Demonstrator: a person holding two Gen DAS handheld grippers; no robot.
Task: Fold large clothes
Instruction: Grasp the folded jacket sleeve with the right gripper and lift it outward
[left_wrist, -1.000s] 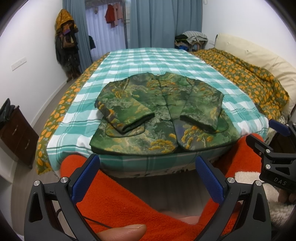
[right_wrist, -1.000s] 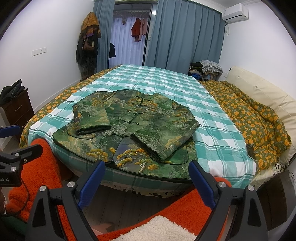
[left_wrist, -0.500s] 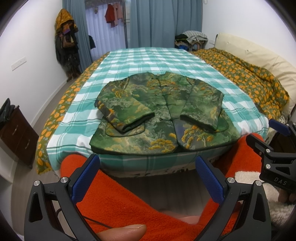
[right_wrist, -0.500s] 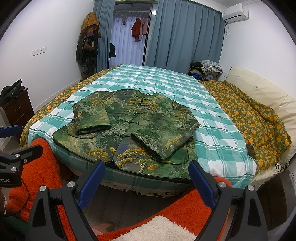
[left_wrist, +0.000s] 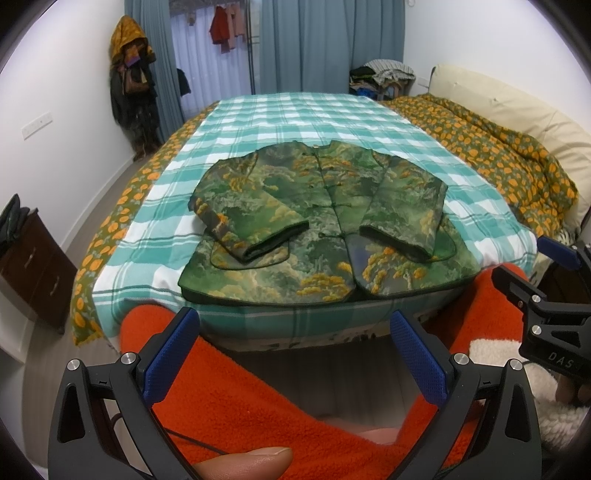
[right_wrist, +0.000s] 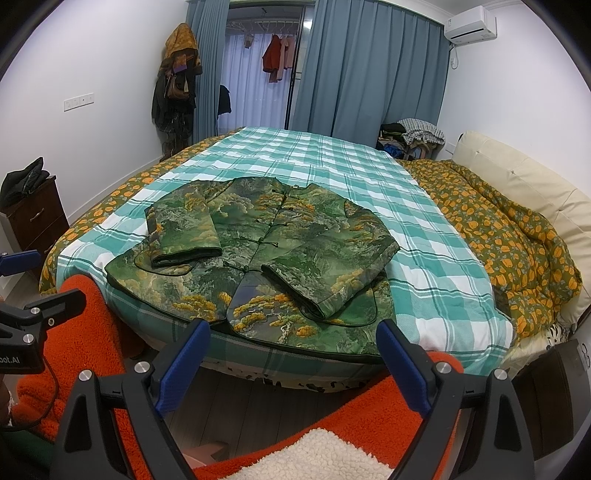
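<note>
Garment: a padded jacket (left_wrist: 317, 229) in a green and gold landscape print is laid face up in the centre of both views, on a teal and white checked sheet (left_wrist: 295, 114), with its hem at the near edge of the bed.

Sleeves: both are seen folded inward across the front, cuffs pointing toward the hem; the left sleeve (left_wrist: 247, 218) lies at centre left, the right sleeve (right_wrist: 332, 273) at centre right of its view.

Handling: the jacket is judged thick, soft and fairly heavy; the quilting would likely resist a sharp crease, and the woven face may be somewhat slippery.

Where to take hold: the two hem corners nearest the cameras are judged the best holds, so the lower half can be carried up toward the collar.

Left gripper (left_wrist: 295, 354): it is held low at the bottom of its view, short of the bed and touching nothing; the blue-padded fingers are spread wide and pointed at the hem.

Right gripper (right_wrist: 291, 365): likewise spread wide and empty, level with the bed edge, aimed at the hem's right part.

Person: orange fleece clothing (left_wrist: 240, 398) fills the lower frame, and a fingertip (left_wrist: 243, 461) is seen at the bottom edge.
</note>
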